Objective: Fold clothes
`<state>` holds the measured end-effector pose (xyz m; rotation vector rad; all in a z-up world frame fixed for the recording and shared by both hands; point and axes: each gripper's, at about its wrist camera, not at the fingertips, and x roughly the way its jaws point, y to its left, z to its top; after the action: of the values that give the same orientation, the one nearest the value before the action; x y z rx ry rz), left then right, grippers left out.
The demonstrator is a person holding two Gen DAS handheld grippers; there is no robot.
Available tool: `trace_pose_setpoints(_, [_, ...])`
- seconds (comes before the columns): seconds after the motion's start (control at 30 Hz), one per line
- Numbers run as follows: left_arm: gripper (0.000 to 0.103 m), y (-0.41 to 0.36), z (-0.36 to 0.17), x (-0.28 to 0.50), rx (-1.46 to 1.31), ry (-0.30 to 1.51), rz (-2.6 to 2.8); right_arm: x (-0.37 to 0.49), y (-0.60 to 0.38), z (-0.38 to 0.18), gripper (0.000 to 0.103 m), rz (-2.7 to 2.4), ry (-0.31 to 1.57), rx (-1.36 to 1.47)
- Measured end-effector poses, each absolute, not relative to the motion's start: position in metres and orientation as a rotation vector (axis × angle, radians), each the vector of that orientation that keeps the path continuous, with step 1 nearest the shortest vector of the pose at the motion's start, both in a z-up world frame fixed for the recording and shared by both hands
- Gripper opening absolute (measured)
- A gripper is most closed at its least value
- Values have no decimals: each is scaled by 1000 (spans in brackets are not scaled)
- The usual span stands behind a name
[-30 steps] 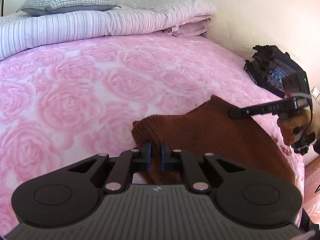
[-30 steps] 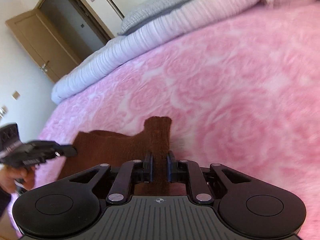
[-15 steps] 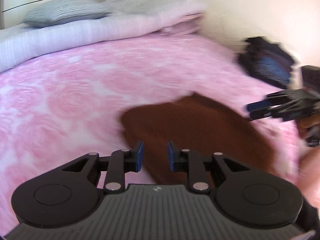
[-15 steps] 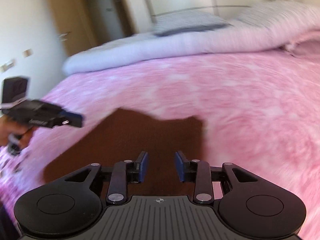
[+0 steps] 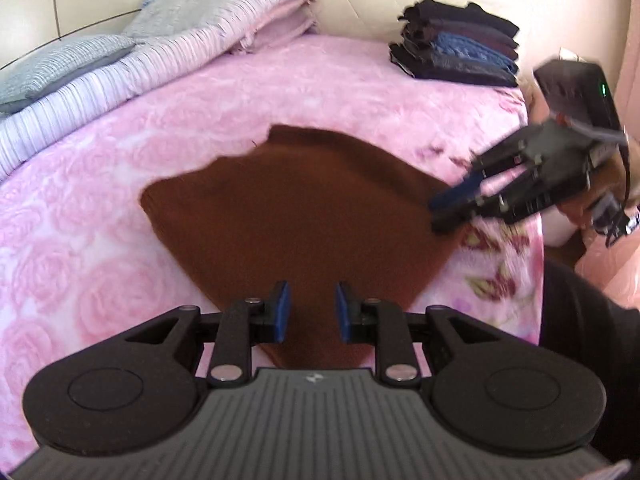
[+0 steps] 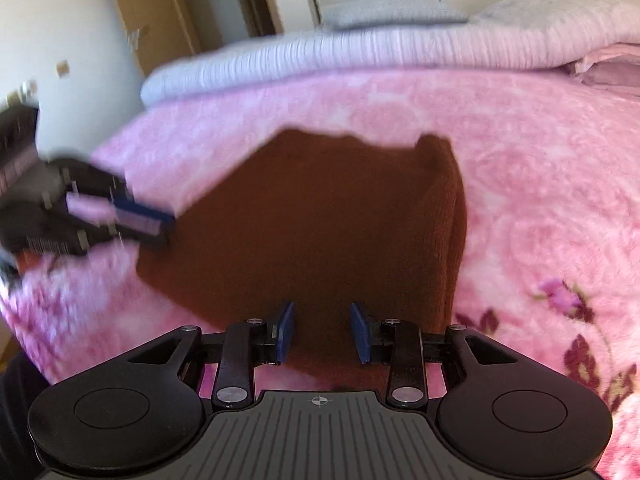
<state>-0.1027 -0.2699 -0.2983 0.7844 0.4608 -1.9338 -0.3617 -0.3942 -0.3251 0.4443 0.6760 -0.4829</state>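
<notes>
Both grippers have let go of the brown sweater [image 5: 304,208] since a second ago, when each was pinched shut on its near edge, and both have drawn back so that more of the garment shows. Now the left gripper [image 5: 310,312] stands with its blue pads part-open and nothing between them, the sweater's near point lying on the bed below the gap. The right gripper [image 6: 323,332] is likewise part-open and empty over the sweater's near hem, and in the left view it shows blurred at the right of the frame [image 5: 472,200], just over the sweater's right corner. The sweater lies folded flat at the centre of both views on the pink blanket [image 5: 100,208], with a thick doubled fold along its right side in the right view. A stack [image 5: 456,52] of folded dark clothes sits at the upper right of the left view, well apart from it; a pillow [image 5: 60,60] and a rolled quilt [image 5: 120,80] lie at the upper left. The fold looks mostly done. The risk from here is that a gripper grabs only the top layer, so the doubled edge slips open, or that a pad drags the knit across the plush blanket and skews the fold.
</notes>
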Motion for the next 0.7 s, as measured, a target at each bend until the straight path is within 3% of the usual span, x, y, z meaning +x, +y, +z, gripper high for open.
trace_pose_setpoints(0.17, [21,-316,-295,-89,755,466,-1884,-353,-424,-303,35,-529,601,442])
trace_pose_setpoints(0.3, [36,-369,-308,-80,772,483,-1841,-320,-463,-305,35,-527,623,380])
trace_pose_setpoints(0.47, [37,-409,-345,-75,826,521,-1831,-298,-515,-334,35,-519,662,398])
trace_pose_setpoints(0.7, [33,-421,-331,-61,747,527,-1850,-330,-554,-336,36,-598,578,465])
